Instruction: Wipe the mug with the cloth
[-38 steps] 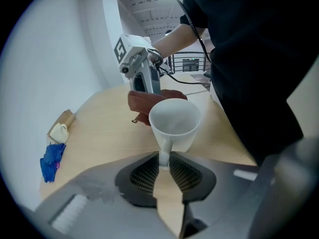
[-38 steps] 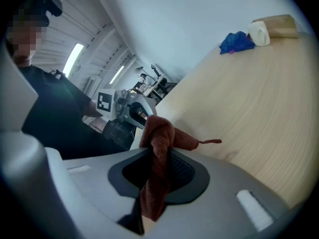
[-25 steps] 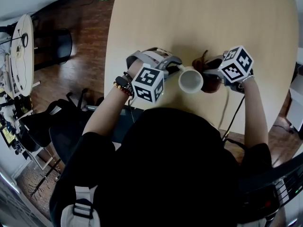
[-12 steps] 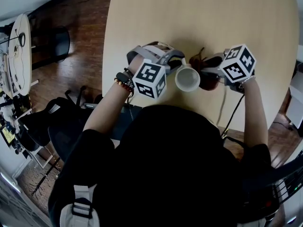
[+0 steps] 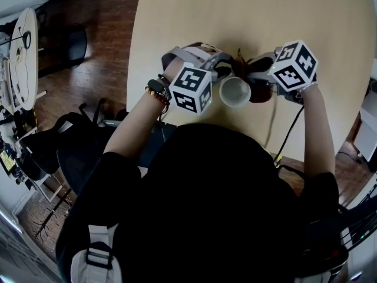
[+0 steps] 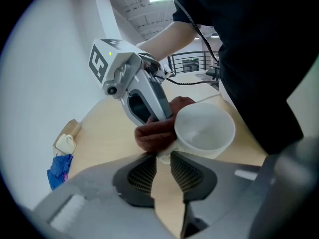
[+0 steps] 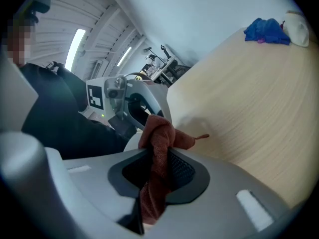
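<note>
1. Step in hand: the wiping of the mug (image 5: 235,92), judged under way, with the outer wall as the surface being worked.
2. Mug: white and empty, at the centre of the head view between the two grippers, mouth turned toward the person. Whether it cleared the worktop (image 5: 265,22) could not be told.
3. Left gripper (image 6: 162,157): fingers (image 6: 142,173) stood narrow, closed at their tips on the mug's handle.
4. Right gripper (image 7: 158,158): fingers (image 7: 182,171) were drawn together on the reddish-brown cloth (image 7: 158,133). A bunched end stood past the tips and lay against the mug's side, to the right of the mug in the head view.
5. Next move, as judged: the bunched cloth needed to be rubbed round the wall and rim. Light pressure was called for, since the handle was caught only at the fingertips and the mug could twist.
6. Also present: a blue bundle (image 7: 266,31) at the far end of the worktop, well apart from the work.
</note>
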`<state>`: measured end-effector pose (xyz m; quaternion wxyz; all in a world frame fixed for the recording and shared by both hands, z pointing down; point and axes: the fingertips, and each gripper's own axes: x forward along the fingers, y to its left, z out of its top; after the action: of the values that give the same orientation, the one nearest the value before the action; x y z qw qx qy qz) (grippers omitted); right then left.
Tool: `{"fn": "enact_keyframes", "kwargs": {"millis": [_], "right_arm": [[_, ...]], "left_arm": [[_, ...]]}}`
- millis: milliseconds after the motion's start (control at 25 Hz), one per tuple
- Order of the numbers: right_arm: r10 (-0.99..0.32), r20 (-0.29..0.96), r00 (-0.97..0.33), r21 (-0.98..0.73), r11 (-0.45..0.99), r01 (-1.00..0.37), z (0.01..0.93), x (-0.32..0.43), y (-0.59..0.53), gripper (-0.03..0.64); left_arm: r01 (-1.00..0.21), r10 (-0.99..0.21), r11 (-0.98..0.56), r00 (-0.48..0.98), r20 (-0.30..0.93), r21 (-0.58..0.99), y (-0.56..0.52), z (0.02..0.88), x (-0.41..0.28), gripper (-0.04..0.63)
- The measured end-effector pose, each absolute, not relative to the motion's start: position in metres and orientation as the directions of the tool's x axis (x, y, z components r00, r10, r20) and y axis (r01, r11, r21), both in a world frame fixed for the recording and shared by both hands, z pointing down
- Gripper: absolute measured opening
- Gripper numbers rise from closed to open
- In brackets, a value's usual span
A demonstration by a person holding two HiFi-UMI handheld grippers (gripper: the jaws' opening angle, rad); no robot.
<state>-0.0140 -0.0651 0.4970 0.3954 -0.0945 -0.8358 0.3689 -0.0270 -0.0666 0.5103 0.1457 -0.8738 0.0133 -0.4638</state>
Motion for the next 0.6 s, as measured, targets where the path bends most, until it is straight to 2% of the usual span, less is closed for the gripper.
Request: {"fn": "enact_keyframes", "kwargs": {"millis": [160, 360, 440, 480, 520, 600], "right_arm": [[0.464, 0.644, -0.609, -0.671, 0.725, -0.158, 0.523, -0.014, -0.061, 0.072], [0.385, 0.776, -0.5, -0.548, 0.804, -0.231, 0.556, -0.005, -0.059, 0.072], [0.333, 0.786, -0.521, -0.519, 0.814, -0.261, 0.556, -0.002, -0.062, 0.074], [0.299, 0.785, -0.543, -0.506, 0.816, -0.281, 0.554, -0.001, -0.064, 0.077], [0.261, 0.781, -0.567, -0.493, 0.816, -0.304, 0.553, 0.001, -0.066, 0.081], [0.175, 0.777, -0.605, -0.454, 0.821, -0.345, 0.549, 0.009, -0.071, 0.093]], "left_arm": [[0.104, -0.168, -0.956, 0.569, 0.805, -0.273, -0.068, 0.512, -0.025, 0.086], [0.08, -0.189, -0.956, 0.572, 0.798, -0.283, -0.072, 0.513, -0.024, 0.082], [0.041, -0.209, -0.958, 0.575, 0.791, -0.283, -0.075, 0.516, -0.024, 0.072], [0.015, -0.224, -0.959, 0.571, 0.79, -0.283, -0.077, 0.517, -0.026, 0.032], [-0.013, -0.243, -0.958, 0.563, 0.79, -0.285, -0.08, 0.519, -0.03, 0.023], [-0.078, -0.278, -0.956, 0.552, 0.786, -0.283, -0.086, 0.519, -0.041, 0.035]]}}
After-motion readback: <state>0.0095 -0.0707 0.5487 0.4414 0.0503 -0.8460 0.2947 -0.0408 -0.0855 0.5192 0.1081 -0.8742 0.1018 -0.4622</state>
